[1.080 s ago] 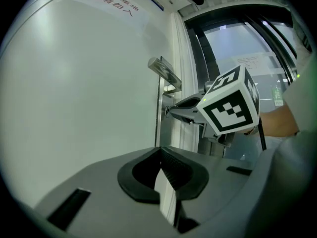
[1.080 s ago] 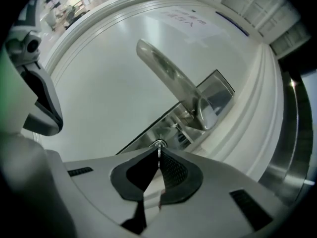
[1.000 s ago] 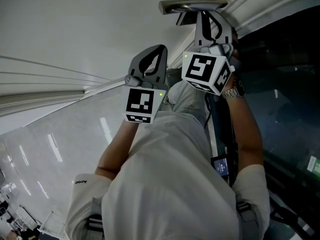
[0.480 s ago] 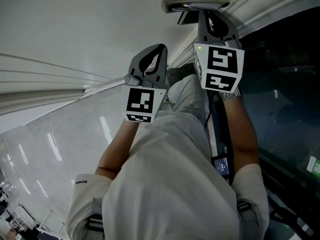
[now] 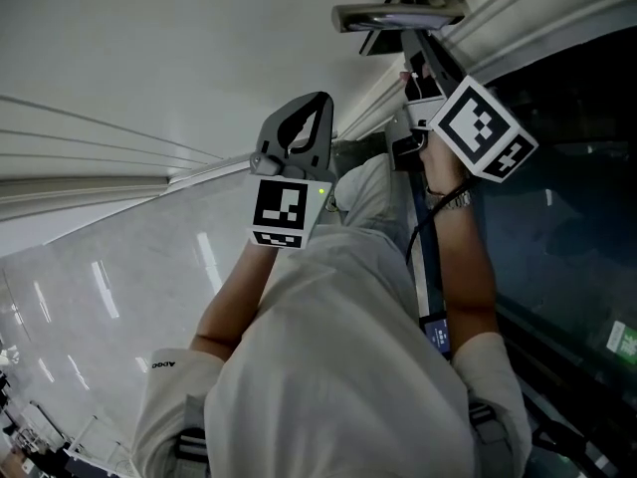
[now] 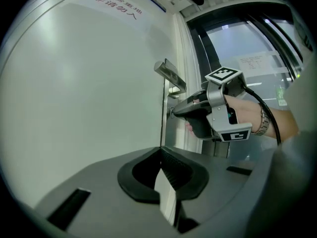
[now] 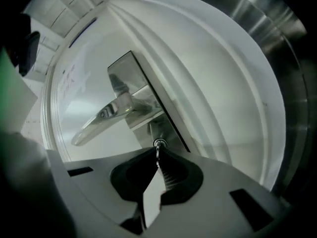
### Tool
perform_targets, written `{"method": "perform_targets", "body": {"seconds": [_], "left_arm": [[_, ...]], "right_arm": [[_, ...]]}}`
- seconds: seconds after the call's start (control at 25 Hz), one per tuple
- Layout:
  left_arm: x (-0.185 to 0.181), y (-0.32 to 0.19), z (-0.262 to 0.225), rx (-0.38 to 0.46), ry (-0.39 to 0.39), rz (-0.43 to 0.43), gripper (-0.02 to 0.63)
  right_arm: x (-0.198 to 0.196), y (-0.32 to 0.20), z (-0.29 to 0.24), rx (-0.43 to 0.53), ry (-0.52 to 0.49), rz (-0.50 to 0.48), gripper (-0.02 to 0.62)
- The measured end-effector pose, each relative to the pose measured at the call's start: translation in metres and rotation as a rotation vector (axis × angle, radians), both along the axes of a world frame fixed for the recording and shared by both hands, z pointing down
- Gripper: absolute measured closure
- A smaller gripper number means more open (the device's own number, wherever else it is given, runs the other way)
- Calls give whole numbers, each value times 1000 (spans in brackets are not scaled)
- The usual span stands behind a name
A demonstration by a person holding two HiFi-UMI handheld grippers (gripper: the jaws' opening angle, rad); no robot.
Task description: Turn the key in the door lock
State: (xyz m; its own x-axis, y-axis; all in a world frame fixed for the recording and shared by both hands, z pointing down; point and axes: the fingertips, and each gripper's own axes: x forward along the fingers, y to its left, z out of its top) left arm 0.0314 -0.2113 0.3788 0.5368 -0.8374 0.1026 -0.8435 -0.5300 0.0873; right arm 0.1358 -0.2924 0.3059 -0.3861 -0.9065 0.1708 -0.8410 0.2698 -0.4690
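A small metal key (image 7: pixel 157 152) sits in the round lock cylinder (image 7: pixel 159 143), just below the silver lever handle (image 7: pixel 106 115) on its steel plate. My right gripper (image 7: pixel 158 159) is shut on the key, rolled over to one side. In the head view the right gripper (image 5: pixel 413 66) reaches up under the handle (image 5: pixel 398 13), its marker cube swung out to the right. My left gripper (image 5: pixel 320 99) hangs shut and empty, left of the lock and apart from the white door (image 5: pixel 149 48). The left gripper view shows the right gripper (image 6: pixel 174 112) at the lock.
A dark glass panel (image 5: pixel 567 207) in a metal frame runs right of the door. The white door frame mouldings (image 7: pixel 198 93) stand close beside the lock plate (image 7: pixel 143 100). A black cable (image 6: pixel 267 118) trails from the right gripper past the person's wrist.
The right gripper has rolled about its own axis while staying at the lock; its marker cube swung from facing me to the right. The left gripper has stayed still.
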Motion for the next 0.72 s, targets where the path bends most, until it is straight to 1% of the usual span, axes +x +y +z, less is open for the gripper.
{"method": "perform_targets", "body": {"seconds": [0.16, 0.32, 0.6, 0.68, 0.72], "left_arm": [[-2, 0, 0, -3, -3, -8, 598], [-3, 0, 0, -5, -3, -14, 598], [-5, 1, 2, -7, -4, -19, 598], [-6, 2, 2, -7, -5, -19, 598], [-6, 2, 2, -7, -5, -20, 598]], "right_arm": [[0, 0, 1, -48, -219, -20, 586], [4, 0, 3, -107, -398, -17, 586], [3, -2, 6, -209, -778, -8, 586], [3, -2, 6, -228, -850, -6, 586], [4, -2, 5, -229, -855, -5, 586]]}}
